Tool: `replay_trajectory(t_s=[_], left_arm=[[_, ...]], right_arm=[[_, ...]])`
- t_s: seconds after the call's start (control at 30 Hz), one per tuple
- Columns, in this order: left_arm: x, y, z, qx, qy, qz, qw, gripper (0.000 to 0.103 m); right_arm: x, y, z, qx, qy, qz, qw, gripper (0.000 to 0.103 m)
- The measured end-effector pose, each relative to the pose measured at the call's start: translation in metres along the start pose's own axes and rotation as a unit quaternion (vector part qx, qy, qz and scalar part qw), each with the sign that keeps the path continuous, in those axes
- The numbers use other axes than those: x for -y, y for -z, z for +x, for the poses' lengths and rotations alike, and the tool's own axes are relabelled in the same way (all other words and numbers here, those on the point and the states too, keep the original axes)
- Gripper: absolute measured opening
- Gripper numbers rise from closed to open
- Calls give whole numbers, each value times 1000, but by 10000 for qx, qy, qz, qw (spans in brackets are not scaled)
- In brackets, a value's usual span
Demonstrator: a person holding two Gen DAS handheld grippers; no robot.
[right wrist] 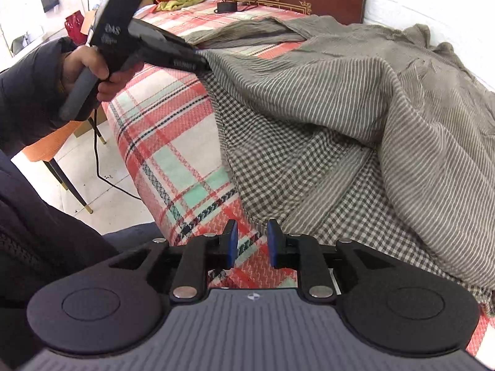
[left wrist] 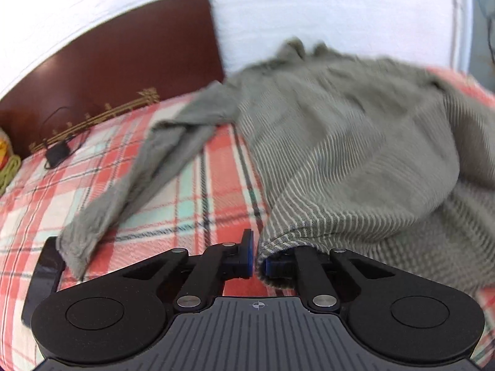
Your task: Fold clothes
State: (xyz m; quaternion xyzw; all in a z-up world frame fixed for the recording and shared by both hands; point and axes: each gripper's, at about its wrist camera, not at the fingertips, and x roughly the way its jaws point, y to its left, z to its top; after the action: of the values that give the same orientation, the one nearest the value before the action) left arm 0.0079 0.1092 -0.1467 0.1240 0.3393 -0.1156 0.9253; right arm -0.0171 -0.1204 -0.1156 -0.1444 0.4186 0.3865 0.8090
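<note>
Your left claw (left wrist: 254, 255) is clamped on the hem of the grey-green striped cotton shirt (left wrist: 355, 142), which sprawls from 12 to 3 o'clock over the red-and-mint plaid bed cover (right wrist: 167, 142). Your right claw (right wrist: 250, 242) stands narrowly parted, gripping nothing.

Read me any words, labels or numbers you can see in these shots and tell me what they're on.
"GAS", roughly: pale print on the body of the left gripper, blurred, uncertain.
Smaller print beneath it, and more lower down near the striped garment: too blurred to read.
Nothing legible elsewhere.
</note>
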Motion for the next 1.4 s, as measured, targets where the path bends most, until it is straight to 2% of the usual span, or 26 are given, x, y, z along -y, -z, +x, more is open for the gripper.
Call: replay_trajectory(t_s=[0.13,0.23,0.3,0.4,0.53,0.67,0.7,0.73,0.77,0.83,0.9,1.0,1.13,1.23,1.27,1.33,1.4], left_arm=[[1,-4,-16,232,-123,52,9996,4],[6,-1,-19,211,-120,137,9996,4],[8,5,-19,157,-134,198,9996,4],[11,18,-22,37,-142,244,9996,3],[11,33,-17,-170,-144,202,9995,3],[7,44,-12,-410,-45,146,9990,4],[6,47,-13,-452,10,140,9989,12],[3,49,-17,-474,117,104,9988,14],[-2,50,-21,-481,258,47,9985,29],[-12,51,-32,-461,484,-140,9977,34],[-20,47,-43,-355,524,-274,9976,48],[-20,34,-50,-138,401,-264,9988,51],[6,14,-44,53,751,47,9972,51],[47,3,-35,296,963,647,9928,57],[62,0,-32,370,999,877,9904,61],[94,-2,-24,502,988,1421,9836,61],[124,0,-17,610,884,2045,9730,61]], right_arm=[[2,-9,1,227,-55,61,9997,22],[1,-23,9,593,-29,224,9980,22],[2,-32,17,674,-11,295,9973,22],[3,-41,34,557,51,281,9980,25],[6,-39,56,90,35,298,9995,26],[5,-32,52,95,16,258,9996,29],[7,-31,50,85,-5,302,9995,30],[8,-29,46,88,-19,349,9993,30],[10,-28,41,139,-7,413,9990,31],[14,-24,26,301,108,545,9980,32],[19,-20,10,500,302,682,9960,35],[32,-8,-13,739,831,945,9893,37],[55,14,-37,936,1482,1456,9737,38],[66,28,-46,959,1825,1691,9638,46],[67,31,-47,937,1895,1676,9629,51],[68,35,-49,891,2047,1533,9626,51],[70,40,-52,861,2299,1268,9611,51]])
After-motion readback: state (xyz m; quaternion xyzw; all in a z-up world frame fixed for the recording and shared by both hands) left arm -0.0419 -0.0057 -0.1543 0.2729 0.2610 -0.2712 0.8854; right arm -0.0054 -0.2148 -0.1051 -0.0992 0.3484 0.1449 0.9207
